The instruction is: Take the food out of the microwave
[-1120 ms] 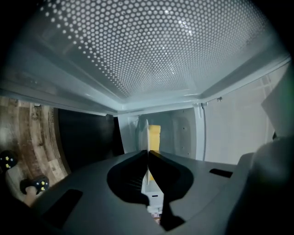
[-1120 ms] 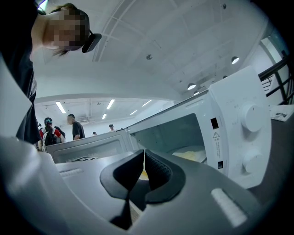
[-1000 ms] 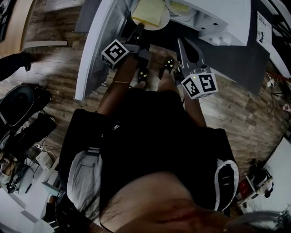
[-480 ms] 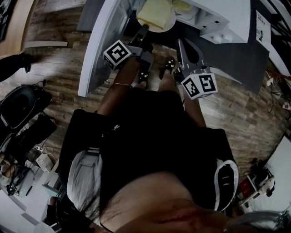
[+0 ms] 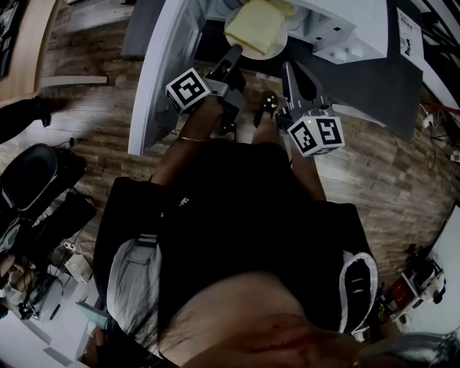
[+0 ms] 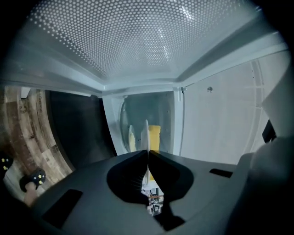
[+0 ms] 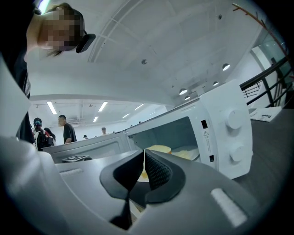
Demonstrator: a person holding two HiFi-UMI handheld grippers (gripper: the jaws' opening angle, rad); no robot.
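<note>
Food (image 5: pixel 255 25), a pale yellow slab on a white plate (image 5: pixel 279 44), sits at the mouth of the open microwave (image 5: pixel 345 21). This is the head view, looking steeply down. The door (image 5: pixel 154 79) is swung out to the left. The left gripper (image 5: pixel 234 54) reaches to the plate's near rim. The right gripper (image 5: pixel 287 68) hangs just beside it, apart from the plate.

The left gripper view shows what the head view cannot. The jaws are clamped on the thin white rim, seen edge-on, with the yellow food just beyond. The perforated door panel fills the top of the frame.

In the right gripper view the jaws are pressed together with nothing between them. Only this view shows the microwave's front, with the open cavity, two dials (image 7: pixel 233 118) and a second pale yellow item deeper inside.

The plate looks partway out. The next move likely calls for drawing it out level and clear of the door, so the food does not slide.
</note>
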